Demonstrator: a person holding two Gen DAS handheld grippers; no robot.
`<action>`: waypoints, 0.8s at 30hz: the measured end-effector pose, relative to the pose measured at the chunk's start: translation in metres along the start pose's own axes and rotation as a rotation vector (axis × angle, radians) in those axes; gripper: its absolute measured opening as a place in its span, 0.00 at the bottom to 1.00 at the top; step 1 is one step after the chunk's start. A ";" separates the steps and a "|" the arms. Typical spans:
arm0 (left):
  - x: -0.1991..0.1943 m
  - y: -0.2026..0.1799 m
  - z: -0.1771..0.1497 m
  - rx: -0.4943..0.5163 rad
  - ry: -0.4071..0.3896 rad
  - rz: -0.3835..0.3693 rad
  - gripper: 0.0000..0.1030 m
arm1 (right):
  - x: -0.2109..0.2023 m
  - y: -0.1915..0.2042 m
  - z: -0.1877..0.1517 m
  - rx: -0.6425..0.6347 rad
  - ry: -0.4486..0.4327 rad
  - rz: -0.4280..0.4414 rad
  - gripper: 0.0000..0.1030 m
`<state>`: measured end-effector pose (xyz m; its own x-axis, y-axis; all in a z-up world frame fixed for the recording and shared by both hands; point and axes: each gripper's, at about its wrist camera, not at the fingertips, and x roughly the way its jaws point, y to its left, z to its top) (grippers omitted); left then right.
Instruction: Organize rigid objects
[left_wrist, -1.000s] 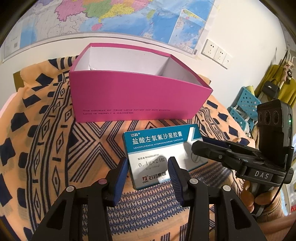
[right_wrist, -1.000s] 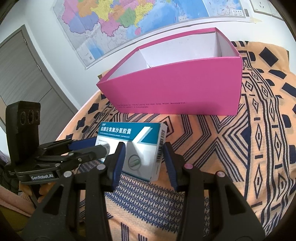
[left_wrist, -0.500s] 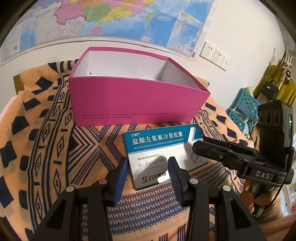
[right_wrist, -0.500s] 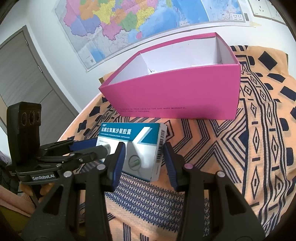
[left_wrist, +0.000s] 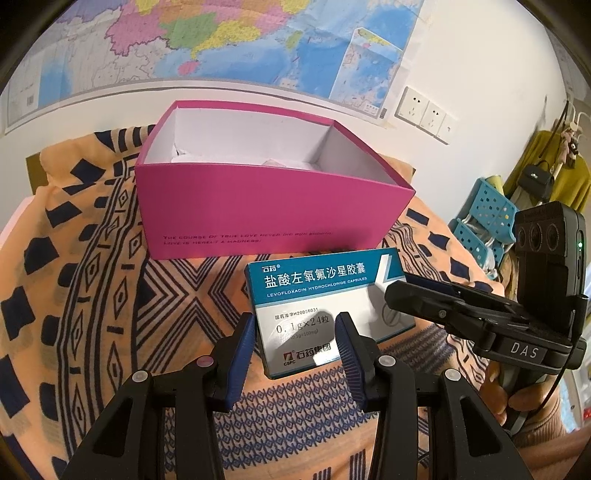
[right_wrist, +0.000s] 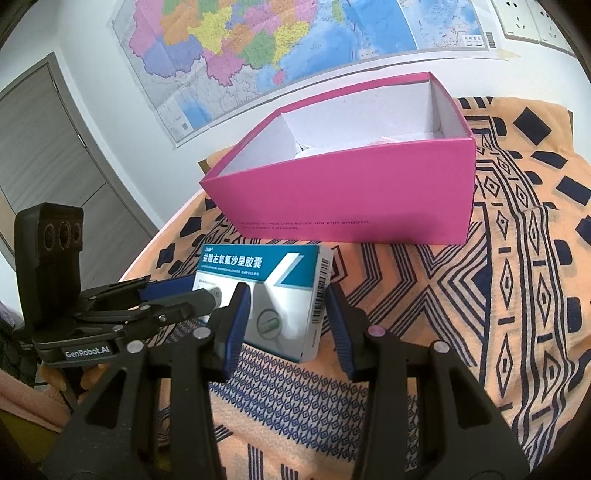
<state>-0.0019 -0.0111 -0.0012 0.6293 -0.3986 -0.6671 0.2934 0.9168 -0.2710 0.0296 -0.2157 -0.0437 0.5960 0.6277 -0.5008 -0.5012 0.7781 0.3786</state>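
A white and teal medicine box (left_wrist: 325, 302) (right_wrist: 273, 295) is held up above the patterned cloth, in front of an open pink box (left_wrist: 258, 206) (right_wrist: 354, 199). My left gripper (left_wrist: 297, 347) is closed on the medicine box's left end, its fingers (left_wrist: 243, 343) against the box sides. My right gripper (right_wrist: 284, 317) is closed on its right end, near the barcode. Each gripper shows in the other's view. The pink box has a white inside with crumpled white paper (left_wrist: 273, 164) at the bottom.
An orange and navy patterned cloth (left_wrist: 92, 295) covers the surface. A wall map (left_wrist: 221, 40) and sockets (left_wrist: 424, 110) hang behind. A blue perforated stool (left_wrist: 484, 218) and hanging clothes stand at the right. A grey door (right_wrist: 48, 155) stands at the left.
Both grippers have risen with the medicine box held between them. The pink box now sits lower in both views and more of its inside shows.
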 end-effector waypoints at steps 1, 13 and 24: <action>0.000 0.000 0.000 0.000 -0.001 -0.001 0.43 | 0.000 0.000 0.000 -0.001 0.000 -0.001 0.44; -0.001 -0.002 0.005 0.010 -0.010 -0.003 0.43 | -0.004 0.000 0.002 -0.004 -0.011 -0.005 0.44; -0.002 -0.007 0.007 0.023 -0.021 -0.005 0.43 | -0.007 0.000 0.004 -0.009 -0.025 -0.010 0.44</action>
<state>-0.0001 -0.0164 0.0069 0.6427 -0.4037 -0.6511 0.3131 0.9141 -0.2577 0.0275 -0.2198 -0.0367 0.6161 0.6207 -0.4849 -0.5010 0.7839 0.3668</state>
